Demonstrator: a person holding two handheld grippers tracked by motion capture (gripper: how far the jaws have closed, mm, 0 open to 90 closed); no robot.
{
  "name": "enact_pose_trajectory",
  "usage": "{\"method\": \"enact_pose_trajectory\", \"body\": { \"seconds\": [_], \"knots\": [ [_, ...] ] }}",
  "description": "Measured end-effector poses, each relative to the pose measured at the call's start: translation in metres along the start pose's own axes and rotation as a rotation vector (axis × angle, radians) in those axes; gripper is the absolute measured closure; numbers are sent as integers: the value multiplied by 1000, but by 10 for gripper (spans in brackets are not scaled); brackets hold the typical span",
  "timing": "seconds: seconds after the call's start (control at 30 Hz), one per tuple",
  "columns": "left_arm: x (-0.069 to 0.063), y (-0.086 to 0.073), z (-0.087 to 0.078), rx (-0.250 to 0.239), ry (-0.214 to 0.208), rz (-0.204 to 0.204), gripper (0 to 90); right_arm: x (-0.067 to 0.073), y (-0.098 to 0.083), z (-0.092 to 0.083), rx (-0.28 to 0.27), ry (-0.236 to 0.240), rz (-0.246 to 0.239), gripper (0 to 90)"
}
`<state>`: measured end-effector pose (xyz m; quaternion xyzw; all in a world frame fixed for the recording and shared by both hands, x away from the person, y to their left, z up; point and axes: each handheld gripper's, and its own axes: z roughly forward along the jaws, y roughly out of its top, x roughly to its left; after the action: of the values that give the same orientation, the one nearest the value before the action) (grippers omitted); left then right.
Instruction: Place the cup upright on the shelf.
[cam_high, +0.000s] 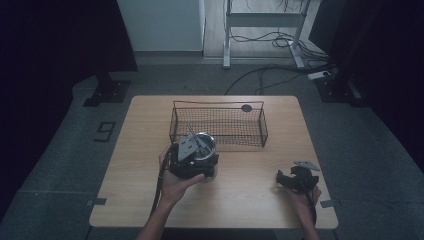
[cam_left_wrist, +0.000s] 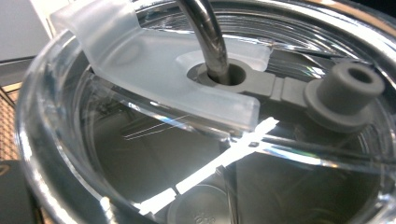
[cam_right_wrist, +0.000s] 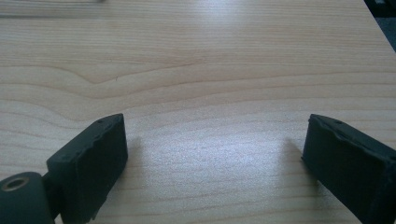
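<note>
A clear tumbler (cam_high: 205, 149) with a see-through lid (cam_left_wrist: 154, 65) and a bent metal straw (cam_left_wrist: 211, 42) stands just in front of the wire basket (cam_high: 218, 126). My left gripper (cam_high: 191, 161) sits over it from the near side, jaws straddling its body. One dark jaw edge shows against the glass wall at the lower left of the left gripper view. A grey plug (cam_left_wrist: 345, 91) hangs off the lid's straw seal. My right gripper (cam_high: 281, 181) (cam_right_wrist: 215, 154) rests low on the table (cam_high: 250, 205) at the right, open, with bare wood between its jaws.
The black wire basket is at the back middle of the table and looks empty. A dark round hole (cam_high: 246, 108) is set in the tabletop behind it. Cables and a desk frame (cam_high: 262, 30) lie on the floor beyond.
</note>
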<state>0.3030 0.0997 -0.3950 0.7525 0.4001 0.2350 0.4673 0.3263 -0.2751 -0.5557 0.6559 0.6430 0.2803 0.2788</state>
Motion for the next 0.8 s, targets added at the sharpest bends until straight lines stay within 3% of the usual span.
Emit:
{"method": "enact_pose_trajectory", "body": {
  "seconds": [0.17, 0.43, 0.8],
  "knots": [
    [9, 6, -1, -5, 34, -23, 40, -1, 1, 1, 3, 3, -1, 52],
    [23, 14, 4, 3, 76, -27, 40, -2, 2, 2, -1, 11, -11, 53],
    [39, 21, 15, 5, 78, -37, 40, -2, 2, 3, 0, 9, -13, 51]
  ]
}}
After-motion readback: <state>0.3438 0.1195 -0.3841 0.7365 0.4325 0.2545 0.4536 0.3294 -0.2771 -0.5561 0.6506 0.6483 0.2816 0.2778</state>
